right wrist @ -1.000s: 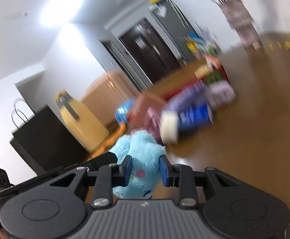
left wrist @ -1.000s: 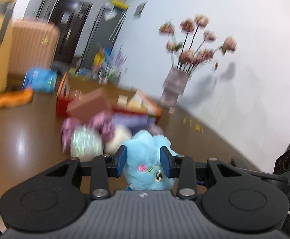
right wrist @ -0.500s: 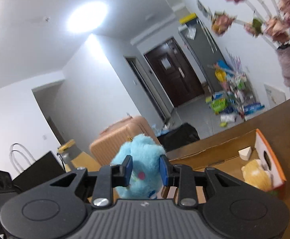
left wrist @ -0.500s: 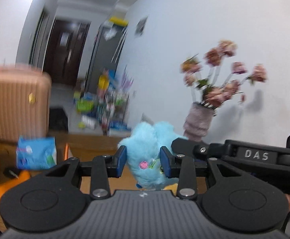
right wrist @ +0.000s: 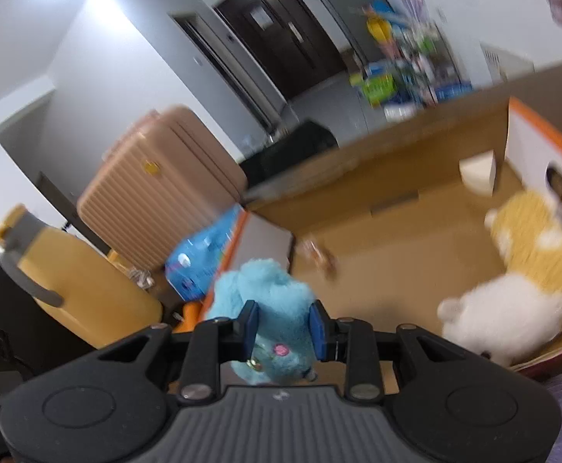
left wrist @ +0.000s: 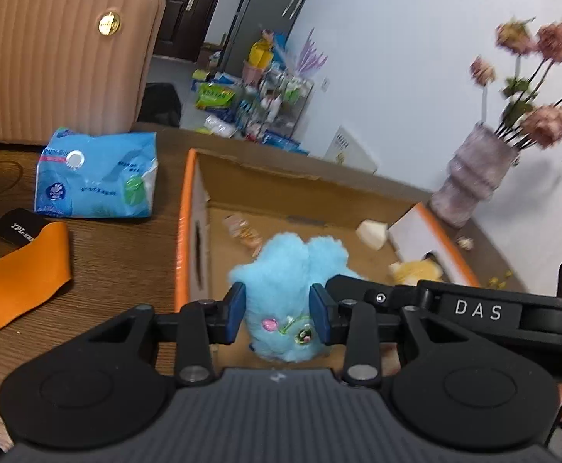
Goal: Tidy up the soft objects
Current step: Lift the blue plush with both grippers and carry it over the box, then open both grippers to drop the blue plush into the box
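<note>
Both tongs clamp one blue plush. Left wrist: left tongs [left wrist: 277,310] grip blue plush [left wrist: 290,270] above cardboard box [left wrist: 188,208]. Right wrist: right tongs [right wrist: 284,326] pinch it; release together, clear of yellow plush [right wrist: 532,254].

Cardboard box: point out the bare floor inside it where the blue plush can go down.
The cardboard box has bare floor mid-box, between its orange left wall and the yellow-and-white plush. The right end is crowded: that plush, plus a white wedge. A small snack-like item lies near the back. The blue plush hangs above.
</note>
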### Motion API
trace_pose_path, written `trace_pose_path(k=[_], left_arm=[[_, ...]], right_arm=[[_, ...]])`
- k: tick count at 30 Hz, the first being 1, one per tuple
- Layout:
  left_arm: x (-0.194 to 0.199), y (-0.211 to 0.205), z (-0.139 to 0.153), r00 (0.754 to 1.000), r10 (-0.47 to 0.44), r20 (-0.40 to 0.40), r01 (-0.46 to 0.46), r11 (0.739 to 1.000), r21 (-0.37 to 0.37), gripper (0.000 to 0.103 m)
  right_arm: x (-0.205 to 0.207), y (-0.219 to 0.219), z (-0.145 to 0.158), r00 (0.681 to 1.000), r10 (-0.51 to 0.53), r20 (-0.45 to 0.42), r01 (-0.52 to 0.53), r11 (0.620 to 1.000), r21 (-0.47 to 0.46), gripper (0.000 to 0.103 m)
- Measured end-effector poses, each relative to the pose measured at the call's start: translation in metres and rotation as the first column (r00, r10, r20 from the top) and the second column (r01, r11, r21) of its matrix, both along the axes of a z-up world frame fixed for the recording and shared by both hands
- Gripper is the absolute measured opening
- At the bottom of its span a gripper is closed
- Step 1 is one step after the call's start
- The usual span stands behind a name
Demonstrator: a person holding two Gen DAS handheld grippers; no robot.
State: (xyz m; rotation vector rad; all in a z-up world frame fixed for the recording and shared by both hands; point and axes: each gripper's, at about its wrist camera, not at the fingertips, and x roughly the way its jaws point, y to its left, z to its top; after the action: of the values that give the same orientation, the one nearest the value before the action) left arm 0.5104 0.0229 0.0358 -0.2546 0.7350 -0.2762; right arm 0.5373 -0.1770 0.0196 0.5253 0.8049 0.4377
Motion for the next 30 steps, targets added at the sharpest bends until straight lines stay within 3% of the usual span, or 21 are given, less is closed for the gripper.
trace_pose_path(k=[4, 9, 15, 19, 23, 27, 30], left_arm=[[0.011, -0.004, -0.013, 1.0, -0.018, -0.015, 0.019, 0.998, 0.067, 0.03], [0.006, -0.01, -0.01, 1.0, -0.012, 0.023, 0.008, 0.988, 0.157, 0.034], [-0.011, -0.009, 0.011, 0.998, -0.011, 0.065, 0.0, 0.984, 0.176, 0.044], [-0.032, -0.01, 0.042, 0.991, -0.006, 0.133, -0.021, 0.98, 0.198, 0.049], [-0.064, -0.014, 0.066, 0.973, 0.002, 0.229, -0.056, 0.971, 0.231, 0.069], [-0.102, -0.02, 0.076, 0.936, 0.019, 0.352, -0.106, 0.968, 0.228, 0.1], [-0.126, -0.02, 0.075, 0.913, 0.061, 0.403, -0.142, 0.974, 0.175, 0.103]], right_arm=[[0.017, 0.006, -0.018, 0.997, 0.005, -0.082, -0.005, 1.0, -0.008, 0.027], [0.027, 0.016, -0.024, 0.992, 0.022, -0.121, -0.029, 0.998, -0.058, 0.021], [0.011, 0.005, 0.011, 1.0, 0.023, -0.013, -0.024, 0.993, -0.119, 0.023], [-0.017, -0.015, 0.055, 0.994, 0.036, 0.103, -0.013, 0.977, -0.215, 0.038], [-0.057, -0.042, 0.088, 0.972, 0.043, 0.232, 0.044, 0.934, -0.355, 0.052], [-0.094, -0.07, 0.099, 0.953, -0.006, 0.302, 0.134, 0.905, -0.405, 0.07], [-0.119, -0.088, 0.094, 0.923, -0.054, 0.381, 0.227, 0.875, -0.427, 0.09]])
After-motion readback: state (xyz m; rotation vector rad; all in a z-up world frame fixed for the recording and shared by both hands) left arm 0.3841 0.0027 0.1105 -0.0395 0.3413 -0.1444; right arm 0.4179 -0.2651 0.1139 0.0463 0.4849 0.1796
